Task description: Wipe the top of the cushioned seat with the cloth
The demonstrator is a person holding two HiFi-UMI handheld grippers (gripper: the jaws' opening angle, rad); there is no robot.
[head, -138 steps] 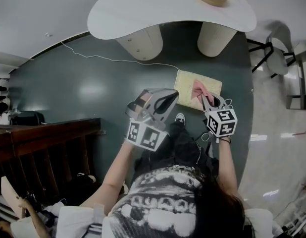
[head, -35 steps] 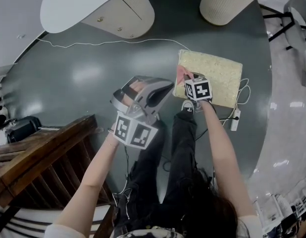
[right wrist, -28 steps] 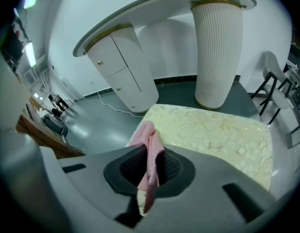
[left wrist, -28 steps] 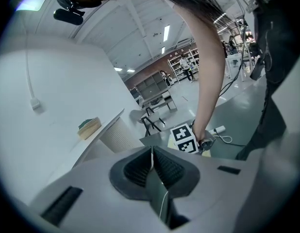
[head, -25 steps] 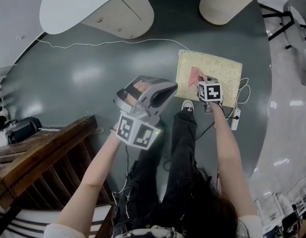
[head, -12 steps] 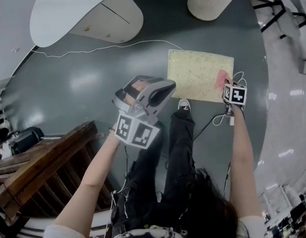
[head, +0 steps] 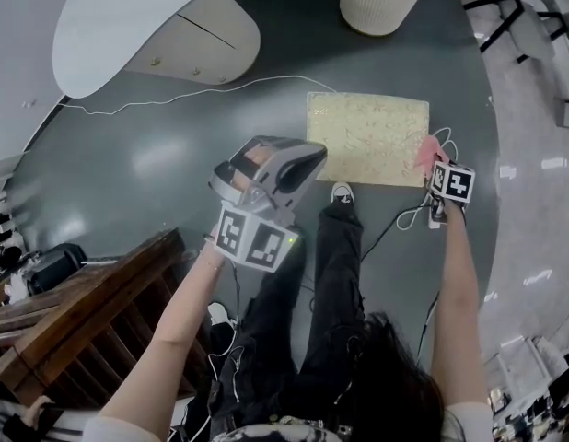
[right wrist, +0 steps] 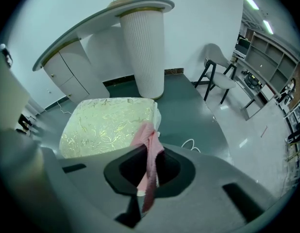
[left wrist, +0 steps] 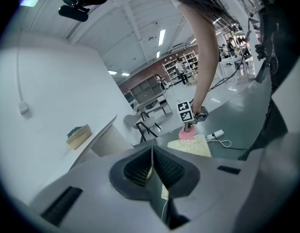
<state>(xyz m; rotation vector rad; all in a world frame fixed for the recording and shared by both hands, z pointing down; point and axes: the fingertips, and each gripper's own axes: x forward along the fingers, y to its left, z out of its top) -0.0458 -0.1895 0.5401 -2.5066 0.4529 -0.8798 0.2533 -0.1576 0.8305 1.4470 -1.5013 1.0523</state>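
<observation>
1 cloth (right wrist: 150,147) pinched in R hand-held gripper (right wrist: 147,176), at seat (right wrist: 104,125) edge.

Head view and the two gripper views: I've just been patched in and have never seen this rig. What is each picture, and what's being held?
There is no robot arm here: a person holds a two-jaw gripper in each hand. The head view comes from a camera on the person's head, looking steeply down at the dark floor. Each gripper view rides on a gripper and looks along its own jaws. The left gripper is raised, with its jaws together and nothing between them. The right gripper is shut on the pink cloth, at the right edge of the cushioned seat. The seat is a pale, gold-patterned pad standing on the floor near a white table.
</observation>
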